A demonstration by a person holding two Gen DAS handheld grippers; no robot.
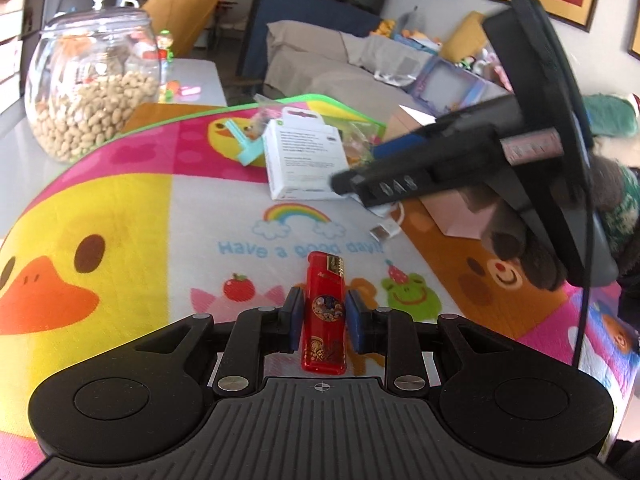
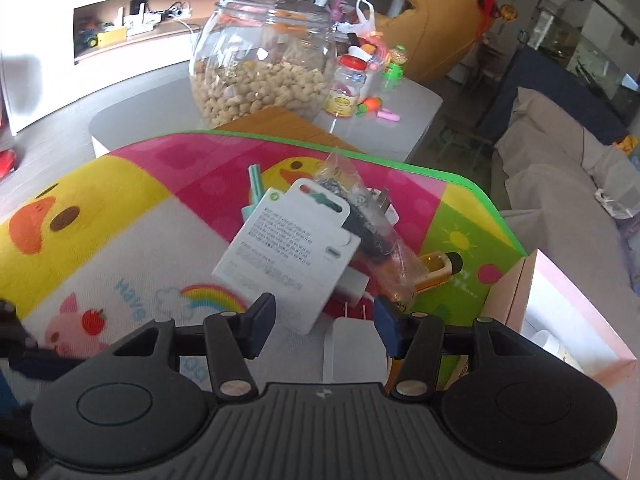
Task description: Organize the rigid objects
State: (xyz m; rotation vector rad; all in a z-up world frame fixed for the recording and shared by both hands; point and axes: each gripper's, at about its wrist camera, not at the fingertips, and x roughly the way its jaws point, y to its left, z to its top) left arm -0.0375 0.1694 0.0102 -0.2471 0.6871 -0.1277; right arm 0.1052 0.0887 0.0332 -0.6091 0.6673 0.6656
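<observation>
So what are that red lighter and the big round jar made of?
The red lighter looks like glossy translucent plastic with a gold metal-looking top; light shines through its body. The jar seems clear glass, maybe acrylic: the nuts show through, with bright reflections.

Both wrist views low over mat (image 1: 192,216)

The lighter (image 1: 323,314) between the left tool's (image 1: 323,320) blue pads (image 1: 295,312) is glossy red plastic with a gold metal top. The mat (image 1: 168,216) under it looks like soft matt cloth. Ahead of the right tool (image 2: 324,322), the box (image 2: 286,258) is smooth white card, the bag (image 2: 384,240) crinkled clear plastic, the jar (image 2: 262,56) shiny glass.
</observation>
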